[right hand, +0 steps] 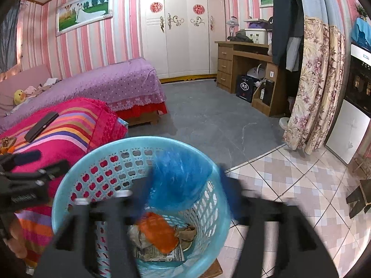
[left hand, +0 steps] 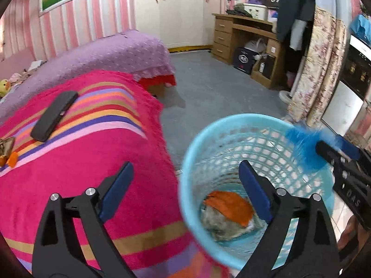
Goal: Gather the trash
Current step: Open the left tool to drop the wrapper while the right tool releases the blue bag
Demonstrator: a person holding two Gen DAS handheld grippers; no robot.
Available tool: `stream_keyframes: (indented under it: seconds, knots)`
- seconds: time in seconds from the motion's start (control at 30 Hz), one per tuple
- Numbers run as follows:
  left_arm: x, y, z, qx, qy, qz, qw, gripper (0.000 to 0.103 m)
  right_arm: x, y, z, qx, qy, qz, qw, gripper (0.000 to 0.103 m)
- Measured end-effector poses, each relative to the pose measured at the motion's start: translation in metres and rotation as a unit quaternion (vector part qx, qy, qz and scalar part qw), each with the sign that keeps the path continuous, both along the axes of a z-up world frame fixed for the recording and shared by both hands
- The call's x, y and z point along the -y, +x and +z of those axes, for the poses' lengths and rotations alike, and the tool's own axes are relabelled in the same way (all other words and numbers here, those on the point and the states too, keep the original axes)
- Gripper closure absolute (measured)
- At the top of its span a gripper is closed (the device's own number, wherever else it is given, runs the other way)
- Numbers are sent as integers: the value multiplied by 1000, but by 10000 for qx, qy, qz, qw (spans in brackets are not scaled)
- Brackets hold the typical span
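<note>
A light blue plastic basket stands on the floor beside the bed. Inside lie an orange wrapper and crumpled paper scraps. My left gripper is open and empty, over the near rim of the basket and the pink blanket. My right gripper is blurred and looks open, with a blue plastic bag between its fingers over the basket; I cannot tell whether it grips it. In the left wrist view the bag hangs at the right gripper's tip over the far rim.
A striped pink blanket covers the bed on the left, with a black remote and small orange scraps on it. A purple bed, a wooden desk and a floral curtain stand farther off.
</note>
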State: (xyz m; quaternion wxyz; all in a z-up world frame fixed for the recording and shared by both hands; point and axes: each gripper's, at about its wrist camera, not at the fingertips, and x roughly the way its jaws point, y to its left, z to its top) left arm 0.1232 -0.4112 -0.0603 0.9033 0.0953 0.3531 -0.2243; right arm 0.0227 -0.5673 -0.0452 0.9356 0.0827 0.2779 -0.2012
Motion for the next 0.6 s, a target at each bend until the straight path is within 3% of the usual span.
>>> stream_keyframes:
  seconds: [0.2, 0.6]
  knots:
    - [-38, 8, 8, 131, 18, 287, 9995, 10, -13, 12, 0, -232, -92, -172, 9995, 8]
    - [-152, 2, 45, 731, 242, 855, 9934, 6, -75, 31, 31, 202, 185, -62, 9996, 5]
